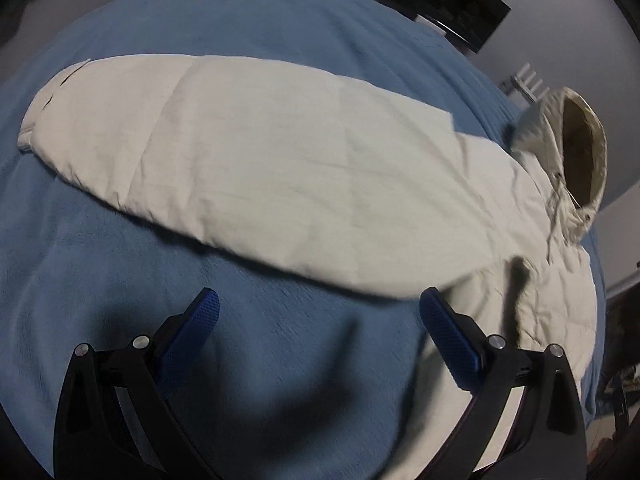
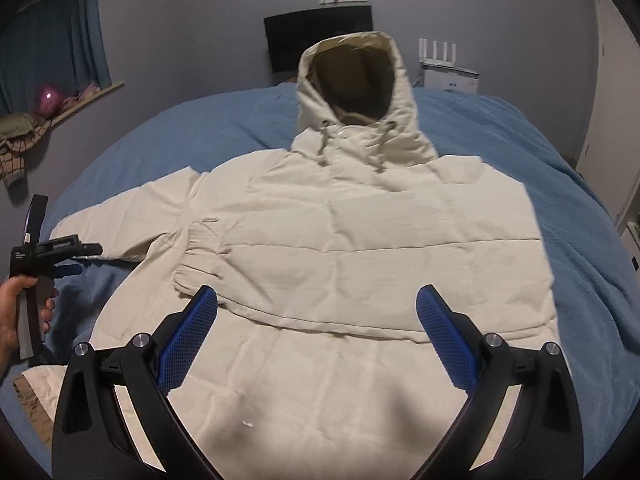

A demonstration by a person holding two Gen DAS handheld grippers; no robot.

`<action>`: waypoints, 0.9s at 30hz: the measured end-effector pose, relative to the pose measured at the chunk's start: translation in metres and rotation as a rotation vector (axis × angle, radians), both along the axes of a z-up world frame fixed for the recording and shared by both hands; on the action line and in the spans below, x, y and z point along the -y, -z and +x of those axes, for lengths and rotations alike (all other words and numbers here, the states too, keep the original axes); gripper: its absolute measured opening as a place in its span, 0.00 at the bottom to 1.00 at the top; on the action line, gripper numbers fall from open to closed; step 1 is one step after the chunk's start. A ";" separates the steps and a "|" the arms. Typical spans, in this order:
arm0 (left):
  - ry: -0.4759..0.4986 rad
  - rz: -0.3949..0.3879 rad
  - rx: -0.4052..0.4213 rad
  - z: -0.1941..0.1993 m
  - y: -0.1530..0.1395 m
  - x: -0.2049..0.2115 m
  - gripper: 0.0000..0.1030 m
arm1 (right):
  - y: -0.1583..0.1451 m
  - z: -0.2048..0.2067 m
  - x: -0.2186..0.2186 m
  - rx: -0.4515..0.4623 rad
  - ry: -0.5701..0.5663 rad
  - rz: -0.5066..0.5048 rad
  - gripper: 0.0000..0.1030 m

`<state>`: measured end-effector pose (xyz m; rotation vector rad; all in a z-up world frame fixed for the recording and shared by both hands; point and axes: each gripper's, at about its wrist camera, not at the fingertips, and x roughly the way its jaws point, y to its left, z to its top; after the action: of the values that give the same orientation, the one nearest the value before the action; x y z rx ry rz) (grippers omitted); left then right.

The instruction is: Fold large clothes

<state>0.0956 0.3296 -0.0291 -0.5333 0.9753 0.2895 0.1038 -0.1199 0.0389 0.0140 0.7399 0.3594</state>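
A cream hooded puffer jacket lies front up on a blue bedspread, its hood standing open at the far end. One sleeve is folded across the chest; the other sleeve stretches out to the left. My right gripper is open and empty above the jacket's lower half. My left gripper is open and empty just in front of the stretched sleeve, over the bedspread. It also shows at the left edge of the right wrist view, held by a hand.
A dark screen hangs on the far wall, with a white router on a box to its right. A shelf at the left holds a pink ball and clothes. Blue curtains hang at the left.
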 end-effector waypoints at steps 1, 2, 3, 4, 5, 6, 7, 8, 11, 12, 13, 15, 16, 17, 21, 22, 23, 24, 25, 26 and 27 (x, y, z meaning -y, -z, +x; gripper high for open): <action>-0.009 0.003 0.002 0.004 0.004 -0.005 0.94 | 0.001 0.003 -0.007 -0.005 -0.007 0.000 0.93; -0.016 -0.003 0.008 0.005 0.006 -0.010 0.94 | 0.003 0.005 -0.012 -0.008 -0.014 -0.001 0.93; -0.025 -0.013 0.014 0.007 0.009 -0.013 0.94 | 0.003 0.006 -0.018 -0.008 -0.022 -0.004 0.93; -0.041 -0.031 0.020 0.008 0.013 -0.018 0.94 | 0.004 0.007 -0.022 -0.007 -0.025 -0.005 0.93; -0.053 -0.042 0.025 0.008 0.015 -0.022 0.94 | 0.005 0.007 -0.025 -0.008 -0.029 -0.002 0.93; -0.072 -0.057 0.030 0.009 0.020 -0.026 0.94 | 0.006 0.007 -0.027 -0.012 -0.033 0.009 0.93; -0.080 -0.063 0.033 0.008 0.022 -0.031 0.94 | 0.008 0.007 -0.029 -0.018 -0.034 0.016 0.93; -0.094 -0.064 0.037 0.009 0.025 -0.036 0.94 | 0.010 0.007 -0.030 -0.024 -0.033 0.022 0.93; -0.140 -0.047 0.067 0.010 0.027 -0.052 0.93 | 0.018 0.008 -0.033 -0.047 -0.029 0.022 0.93; -0.164 -0.038 0.078 0.010 0.027 -0.057 0.92 | 0.020 0.008 -0.034 -0.052 -0.030 0.020 0.93; -0.200 -0.018 0.094 0.008 0.025 -0.065 0.90 | 0.021 0.007 -0.035 -0.057 -0.032 0.018 0.93; -0.235 -0.007 0.125 0.007 0.025 -0.074 0.87 | 0.024 0.006 -0.036 -0.061 -0.037 0.014 0.93; -0.242 0.006 0.135 0.007 0.026 -0.077 0.83 | 0.025 0.005 -0.036 -0.061 -0.038 0.014 0.93; -0.236 0.026 0.136 0.009 0.025 -0.076 0.77 | 0.026 0.004 -0.035 -0.062 -0.039 0.016 0.93; -0.191 0.229 0.092 0.021 0.013 -0.062 0.41 | 0.030 0.002 -0.035 -0.067 -0.041 0.006 0.93; -0.189 0.264 0.093 0.021 0.007 -0.060 0.29 | 0.031 0.002 -0.035 -0.067 -0.038 0.002 0.93; -0.184 0.282 0.106 0.020 0.000 -0.059 0.23 | 0.031 0.002 -0.035 -0.068 -0.036 0.002 0.93; -0.184 0.281 0.137 0.018 -0.008 -0.060 0.21 | 0.032 0.002 -0.034 -0.071 -0.033 0.005 0.93; -0.185 0.271 0.177 0.015 -0.017 -0.059 0.17 | 0.032 0.002 -0.033 -0.073 -0.030 0.008 0.93; -0.186 0.265 0.207 0.012 -0.024 -0.061 0.16 | 0.032 0.002 -0.032 -0.074 -0.027 0.012 0.93; -0.185 0.263 0.235 0.011 -0.032 -0.060 0.15 | 0.032 0.001 -0.031 -0.075 -0.026 0.016 0.93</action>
<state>0.1064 0.3894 0.0025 -0.4064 0.6489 0.5019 0.1049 -0.0888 0.0071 0.0335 0.8123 0.3916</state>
